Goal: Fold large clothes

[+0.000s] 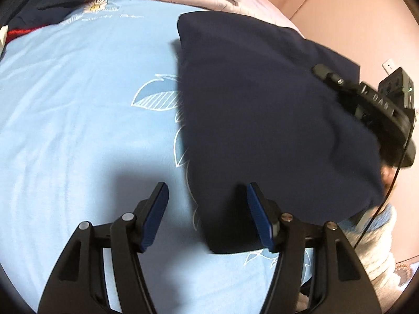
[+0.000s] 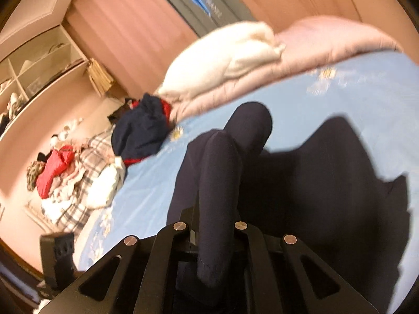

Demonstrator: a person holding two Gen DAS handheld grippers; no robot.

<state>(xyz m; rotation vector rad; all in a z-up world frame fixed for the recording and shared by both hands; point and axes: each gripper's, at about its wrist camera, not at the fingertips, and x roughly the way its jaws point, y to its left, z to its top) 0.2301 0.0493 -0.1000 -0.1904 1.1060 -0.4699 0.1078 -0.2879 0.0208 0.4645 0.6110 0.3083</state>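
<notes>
Folding in progress: dark navy knit garment (image 1: 275, 120) lies on the pale blue floral bedsheet (image 1: 78, 104). Right gripper (image 2: 212, 235) fingers pinch a gathered fold, apparently to carry it over; left gripper (image 1: 207, 217) fingers hang spread above the garment's near edge.

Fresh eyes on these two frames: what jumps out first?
The navy garment dominates, spread across the light-blue floral bedsheet. The right hand-held gripper is shut on a bunched fold of it, while the left hand-held gripper is open over its near edge. Next, the clothes pile at the bed's left side.
</notes>
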